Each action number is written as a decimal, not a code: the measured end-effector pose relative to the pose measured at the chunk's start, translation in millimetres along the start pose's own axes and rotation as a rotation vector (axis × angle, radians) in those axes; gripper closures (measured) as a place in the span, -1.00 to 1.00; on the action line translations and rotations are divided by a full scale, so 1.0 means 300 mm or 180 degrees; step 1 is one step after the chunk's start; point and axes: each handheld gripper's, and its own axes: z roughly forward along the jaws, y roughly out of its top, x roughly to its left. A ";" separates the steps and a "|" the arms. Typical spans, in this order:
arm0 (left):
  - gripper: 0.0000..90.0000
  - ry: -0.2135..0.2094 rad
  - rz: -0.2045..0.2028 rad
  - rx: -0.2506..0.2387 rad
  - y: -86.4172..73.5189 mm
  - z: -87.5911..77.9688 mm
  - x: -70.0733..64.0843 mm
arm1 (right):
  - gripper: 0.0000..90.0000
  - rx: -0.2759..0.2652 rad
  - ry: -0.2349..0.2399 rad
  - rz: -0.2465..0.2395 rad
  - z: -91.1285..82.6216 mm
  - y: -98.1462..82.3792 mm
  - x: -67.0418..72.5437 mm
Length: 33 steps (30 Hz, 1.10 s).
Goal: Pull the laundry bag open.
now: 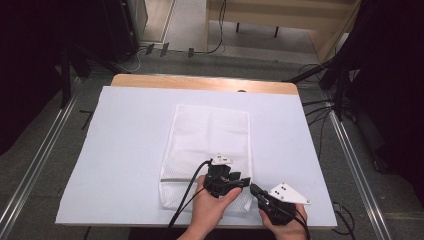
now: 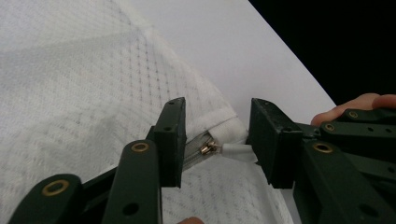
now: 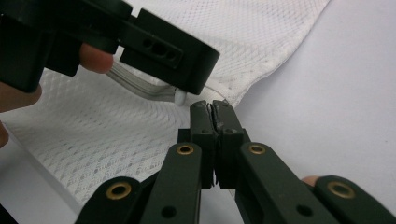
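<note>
The mesh bag (image 1: 207,150) is lying flat on the white sheet (image 1: 125,150) covering the table (image 1: 200,81), its long side running away from the person, its near end at the sheet's front edge. The zipper (image 1: 175,179) is running across the bag near that end. At the bag's near right corner, in the left gripper view, the metal slider (image 2: 208,148) is sitting at the zipper's end with its white pull tab (image 2: 238,151) sticking out sideways.

The left gripper (image 2: 217,140) is hovering right over that corner, jaws spread wide, slider and tab sitting in the gap between them; I cannot tell whether either jaw is touching the tab. The left hand (image 1: 212,207) is wrapping the gripper from below.

The right gripper (image 3: 213,109) is sitting just beside the bag's corner, jaws pressed together. Whether fabric is pinched there, I cannot tell. The right hand (image 1: 285,227) is holding it at the sheet's front edge.
</note>
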 end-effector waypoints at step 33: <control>0.96 -0.0010 0.0307 0.0233 -0.057 -0.049 0.065 | 1.00 0.0035 -0.0028 0.0039 -0.003 0.011 -0.005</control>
